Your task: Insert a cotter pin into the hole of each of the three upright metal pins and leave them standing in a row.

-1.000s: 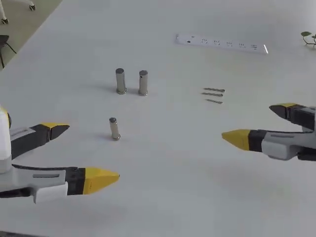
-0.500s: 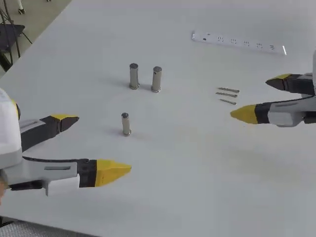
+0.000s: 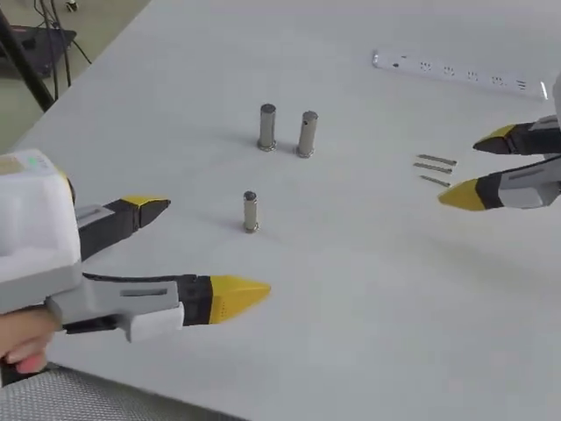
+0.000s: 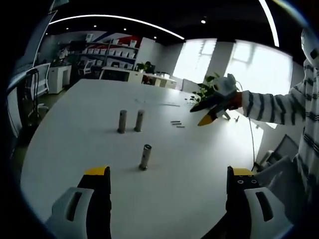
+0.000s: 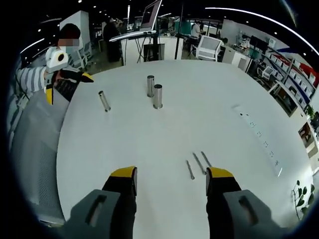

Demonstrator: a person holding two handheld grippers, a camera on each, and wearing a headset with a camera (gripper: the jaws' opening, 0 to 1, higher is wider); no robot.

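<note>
Three upright metal pins stand on the white table: two side by side at the back (image 3: 267, 128) (image 3: 307, 134) and a smaller one (image 3: 251, 212) nearer me. Three thin cotter pins (image 3: 435, 170) lie flat to the right. My left gripper (image 3: 203, 248) is open at the lower left, short of the near pin (image 4: 145, 157), with nothing between its fingers. My right gripper (image 3: 486, 166) is open at the right edge, just beside the cotter pins (image 5: 197, 163), which lie right ahead of its fingertips.
A white power strip (image 3: 458, 74) lies at the far right of the table. The table edge (image 3: 105, 373) runs close along the lower left. A dark stand (image 3: 31, 61) is on the floor beyond the left edge.
My right gripper has moved up toward the cotter pins. My left gripper has come forward a little toward the near pin. The head view has shifted, so everything sits further right.
</note>
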